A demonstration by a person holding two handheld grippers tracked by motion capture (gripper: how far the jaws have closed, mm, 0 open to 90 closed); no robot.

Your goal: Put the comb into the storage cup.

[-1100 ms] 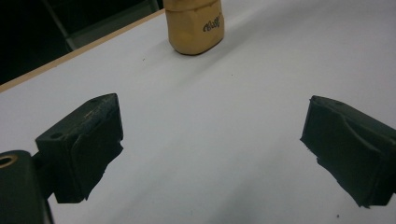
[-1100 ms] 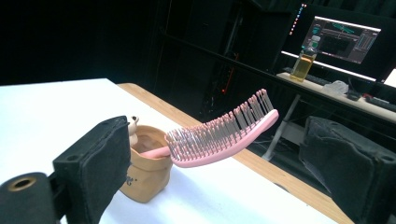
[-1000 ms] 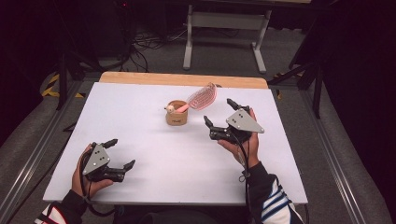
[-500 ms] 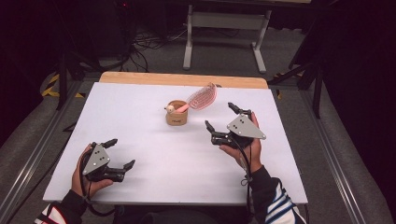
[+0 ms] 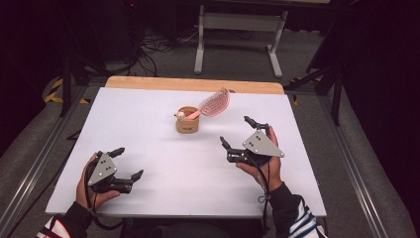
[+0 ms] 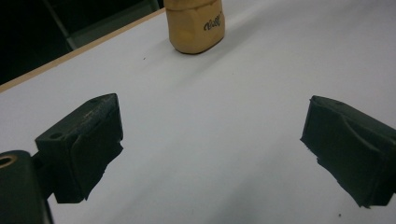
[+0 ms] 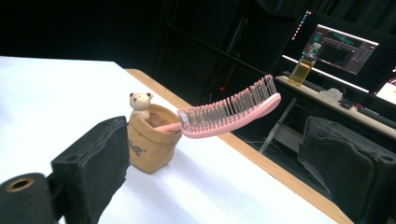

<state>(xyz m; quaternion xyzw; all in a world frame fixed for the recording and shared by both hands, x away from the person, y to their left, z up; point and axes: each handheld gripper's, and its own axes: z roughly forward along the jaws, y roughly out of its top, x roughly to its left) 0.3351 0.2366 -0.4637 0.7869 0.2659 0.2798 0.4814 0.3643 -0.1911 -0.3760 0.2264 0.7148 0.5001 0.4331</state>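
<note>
A: High view: the pink brush (image 5: 214,103) leans out of the tan cup (image 5: 187,120); the right gripper (image 5: 242,135) sits beside the cup, jaws apart, seemingly done.

B: Left gripper view: the left gripper (image 6: 210,154) gapes, empty, near that cup (image 6: 196,23); right gripper view: the handle rests inside the cup (image 7: 149,140), bristles (image 7: 229,109) overhanging.

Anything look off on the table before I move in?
One thing: the pink hairbrush stands handle-down in the small tan holder, its bristled head jutting far out to one side, so it looks top-heavy. The holder sits upright. Both hand-held grippers, left and right, are open and apart from it.
</note>
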